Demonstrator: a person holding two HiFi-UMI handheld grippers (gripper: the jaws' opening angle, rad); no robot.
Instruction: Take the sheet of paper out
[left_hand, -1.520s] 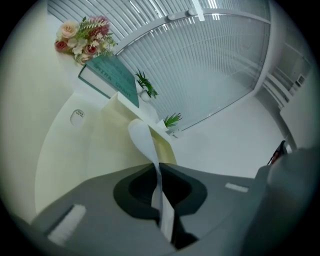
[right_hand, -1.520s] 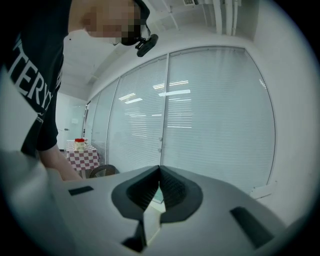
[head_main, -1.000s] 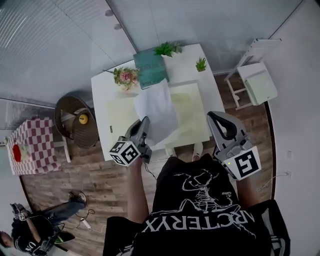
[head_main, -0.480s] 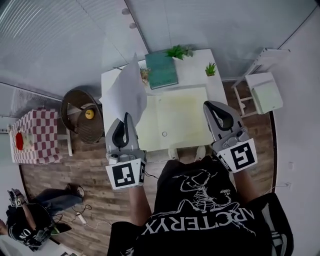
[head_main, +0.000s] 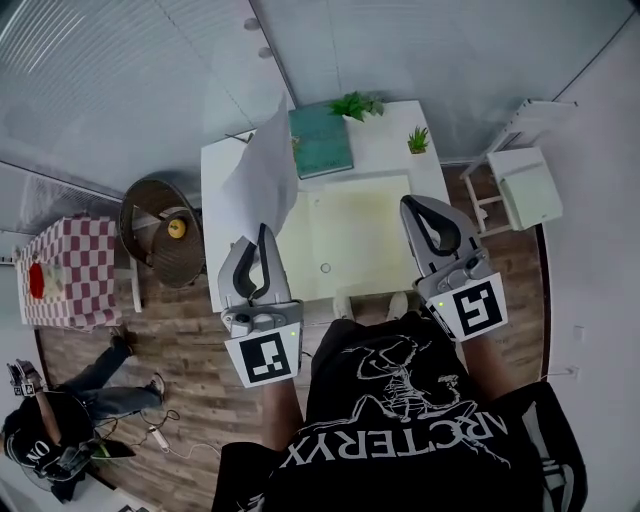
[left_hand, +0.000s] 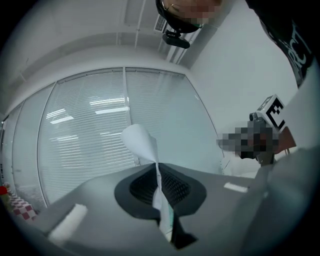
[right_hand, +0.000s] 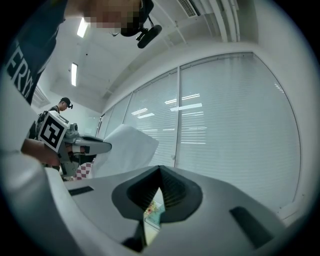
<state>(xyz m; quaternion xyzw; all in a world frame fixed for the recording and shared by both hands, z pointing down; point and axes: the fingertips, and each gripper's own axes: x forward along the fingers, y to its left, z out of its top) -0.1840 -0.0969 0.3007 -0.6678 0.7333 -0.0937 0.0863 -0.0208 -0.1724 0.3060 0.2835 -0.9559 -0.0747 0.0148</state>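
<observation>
Head view: pinched sheet of paper (head_main: 262, 172) by its lower edge in left gripper (head_main: 263, 231), held upright over left side of desk (head_main: 385, 165). Held right gripper (head_main: 409, 201) pressed together, empty, near desk's right edge.

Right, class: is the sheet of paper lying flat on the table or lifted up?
Lifted: the left gripper is shut on the sheet of paper, which stands up before the window blinds.

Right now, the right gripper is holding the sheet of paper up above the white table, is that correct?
Not the right: the left gripper holds the sheet of paper up above the white table, its jaws shut on it in the left gripper view.
</observation>
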